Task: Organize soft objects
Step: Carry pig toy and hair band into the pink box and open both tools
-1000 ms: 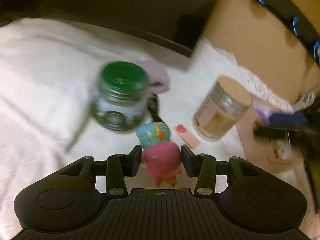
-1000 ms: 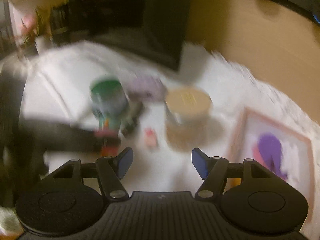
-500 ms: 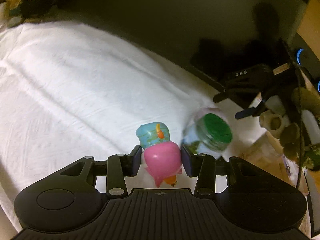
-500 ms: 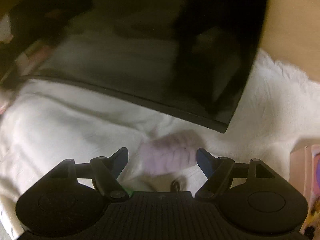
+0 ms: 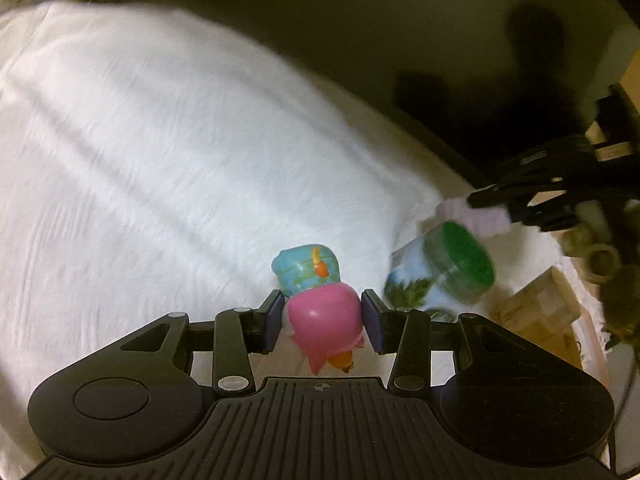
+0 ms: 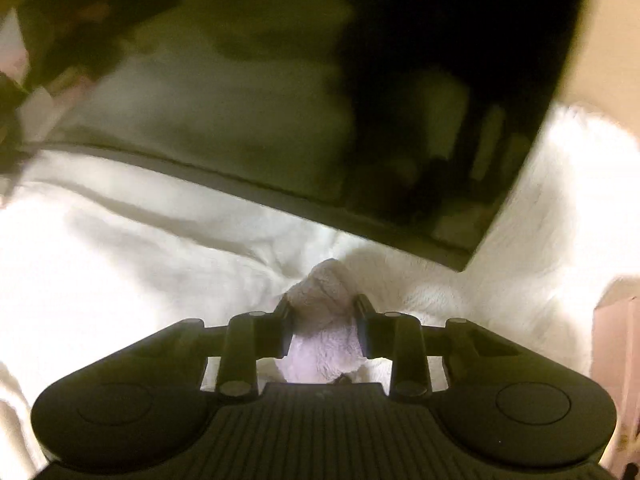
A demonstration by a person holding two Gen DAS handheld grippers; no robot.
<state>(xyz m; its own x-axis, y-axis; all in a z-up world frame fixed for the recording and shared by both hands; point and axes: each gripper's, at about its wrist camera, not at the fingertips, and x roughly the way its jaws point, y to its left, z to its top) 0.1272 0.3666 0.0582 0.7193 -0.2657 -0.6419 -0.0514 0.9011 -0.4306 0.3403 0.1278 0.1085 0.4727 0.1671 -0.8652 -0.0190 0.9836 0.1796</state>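
My left gripper (image 5: 322,314) is shut on a soft toy (image 5: 320,320) with a pink body and a blue head, held just above the white fluffy blanket (image 5: 160,160). The jaws of my right gripper (image 6: 323,312) are closing, and its pads press on both sides of a lilac plush piece (image 6: 324,292) that bunches up between them on the blanket. In the left wrist view that lilac piece (image 5: 472,216) shows at the right, with the black right gripper (image 5: 504,200) over it.
A jar with a green lid (image 5: 440,276) lies tilted right of the toy. A cardboard box (image 5: 540,312) sits beyond it. A dark screen (image 6: 360,100) stands along the blanket's far edge. A pink box (image 6: 616,340) is at the right.
The left view swung so the jar now sits at the right, the toy still held. My right gripper came down over the lilac piece and its jaws narrowed onto it.
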